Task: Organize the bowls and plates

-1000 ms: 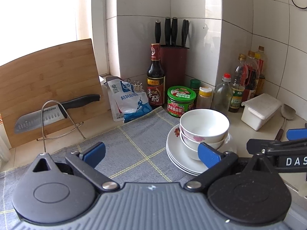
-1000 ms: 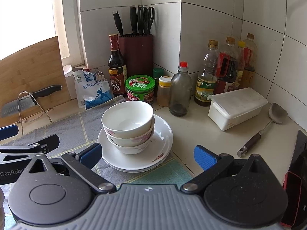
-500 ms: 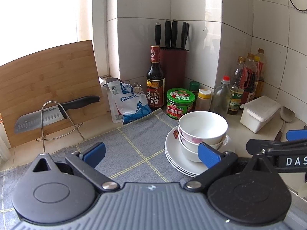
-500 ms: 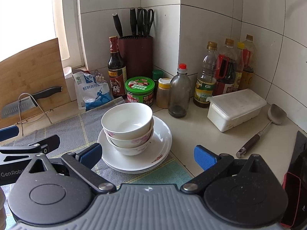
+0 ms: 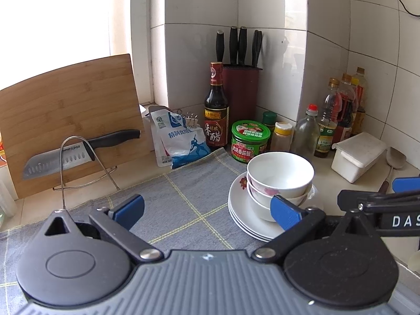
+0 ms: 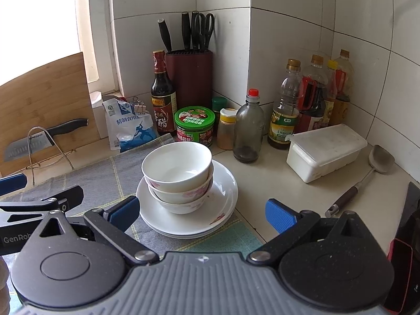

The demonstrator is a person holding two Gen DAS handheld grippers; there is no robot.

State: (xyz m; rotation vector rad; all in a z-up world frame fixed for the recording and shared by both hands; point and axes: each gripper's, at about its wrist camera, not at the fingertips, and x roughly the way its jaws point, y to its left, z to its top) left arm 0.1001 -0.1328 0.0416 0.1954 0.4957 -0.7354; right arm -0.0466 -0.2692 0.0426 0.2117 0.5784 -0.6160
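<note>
Three white bowls (image 6: pixel 177 169) with pink flowers are nested on a stack of white plates (image 6: pixel 223 204) at the right edge of a grey checked cloth (image 5: pixel 183 197). The same bowls (image 5: pixel 281 173) and plates (image 5: pixel 241 210) appear right of centre in the left wrist view. My left gripper (image 5: pixel 207 210) is open above the cloth, its right pad in front of the lowest bowl, nothing between the fingers. My right gripper (image 6: pixel 202 211) is open, hovering just in front of the stack, empty. Each gripper's arm shows at the edge of the other's view.
A cleaver (image 5: pixel 78 152) on a wire rack leans against a wooden board (image 5: pixel 65 105). Against the tiled corner stand a salt bag (image 5: pixel 181 136), vinegar bottle (image 5: pixel 216 110), knife block (image 5: pixel 242 92), green jar (image 5: pixel 250 140) and oil bottles (image 6: pixel 309 99). A white lidded box (image 6: pixel 325 151) and ladle (image 6: pixel 367 173) lie right.
Both grippers have drawn back slightly and risen, so the bowls and plates sit a little lower and farther in the views. The jaws stay open; the dishes have not moved.
</note>
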